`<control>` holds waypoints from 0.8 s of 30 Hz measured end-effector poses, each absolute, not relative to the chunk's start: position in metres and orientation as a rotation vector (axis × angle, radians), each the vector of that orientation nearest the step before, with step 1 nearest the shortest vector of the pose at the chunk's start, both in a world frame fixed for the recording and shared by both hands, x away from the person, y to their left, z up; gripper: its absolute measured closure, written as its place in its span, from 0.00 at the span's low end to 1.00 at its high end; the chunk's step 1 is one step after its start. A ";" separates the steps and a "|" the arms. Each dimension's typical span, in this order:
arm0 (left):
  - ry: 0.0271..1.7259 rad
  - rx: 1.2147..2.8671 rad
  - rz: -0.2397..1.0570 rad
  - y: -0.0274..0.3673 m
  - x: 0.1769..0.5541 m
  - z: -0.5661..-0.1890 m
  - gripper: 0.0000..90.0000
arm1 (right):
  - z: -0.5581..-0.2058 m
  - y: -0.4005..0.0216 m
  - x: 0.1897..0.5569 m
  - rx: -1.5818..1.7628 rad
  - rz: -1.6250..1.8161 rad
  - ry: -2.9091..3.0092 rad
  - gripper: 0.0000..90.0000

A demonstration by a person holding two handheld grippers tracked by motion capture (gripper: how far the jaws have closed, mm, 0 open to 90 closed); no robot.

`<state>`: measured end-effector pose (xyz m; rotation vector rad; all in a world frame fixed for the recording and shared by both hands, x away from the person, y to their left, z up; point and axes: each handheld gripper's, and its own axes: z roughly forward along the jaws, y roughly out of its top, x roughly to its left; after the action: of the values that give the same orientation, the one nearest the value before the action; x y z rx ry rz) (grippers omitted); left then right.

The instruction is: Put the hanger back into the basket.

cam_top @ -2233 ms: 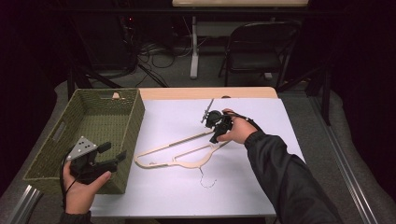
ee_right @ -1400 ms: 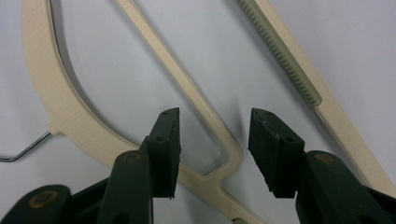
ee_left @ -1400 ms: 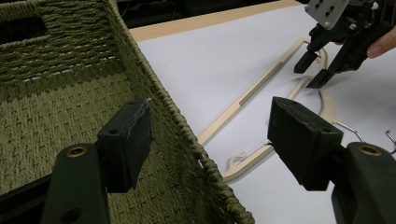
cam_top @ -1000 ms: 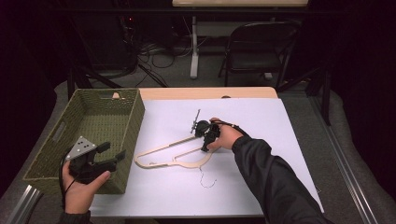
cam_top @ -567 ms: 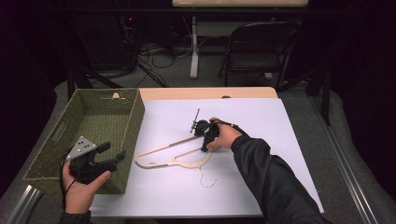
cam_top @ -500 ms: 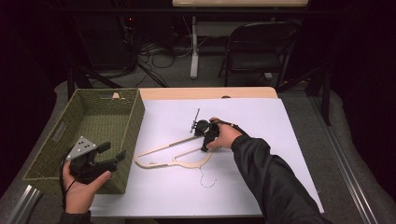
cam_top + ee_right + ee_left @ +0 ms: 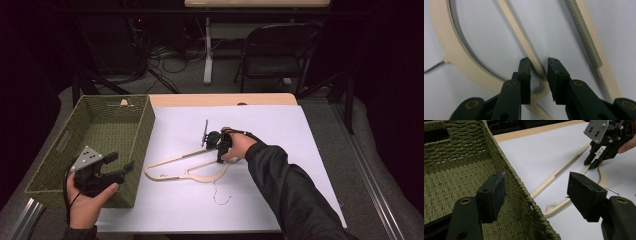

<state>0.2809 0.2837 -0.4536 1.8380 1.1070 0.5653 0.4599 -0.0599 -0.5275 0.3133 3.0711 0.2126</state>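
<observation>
- High view: a pale wooden hanger is seen lying flat on the white table cover, just right of the green woven basket and near the middle of the table.
- The right gripper is placed low over the hanger's right end. In the right gripper view its jaws stand a narrow gap apart, one on each side of a thin inner bar of the hanger; no grip is made yet.
- The left gripper is held above the basket's near right corner. In the left gripper view its jaws are spread wide and hold nothing.
- Handling, as judged: the hanger is expected to be light and stiff. The thin bars are likely to flex or snap under a hard squeeze, and the smooth finish may slip between the pads.
- Hold point, as judged: the thin inner bar fits the narrow jaws, but a hold so far from the middle is likely to let the long frame swing. The ribbed strip on the lower bar should offer more friction.
- The wire hook points toward the person and may catch on the cover.
- Container: nothing is seen in the visible part of the basket, down to the woven floor.
</observation>
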 end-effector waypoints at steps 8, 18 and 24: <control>1.105 1.838 0.568 0.283 0.281 -0.453 0.34 | -0.527 -0.063 0.452 0.201 0.122 3.115 0.94; 1.095 1.846 0.567 0.281 0.281 -0.453 0.35 | -0.526 -0.068 0.453 0.252 0.142 3.133 0.95; 1.076 1.847 0.567 0.279 0.280 -0.453 0.36 | -0.523 -0.070 0.452 0.254 0.158 3.146 0.95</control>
<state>0.2803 0.2787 -0.4526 1.8474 1.0759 0.5674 0.4518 -0.0698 -0.5232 0.2536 3.1457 0.1584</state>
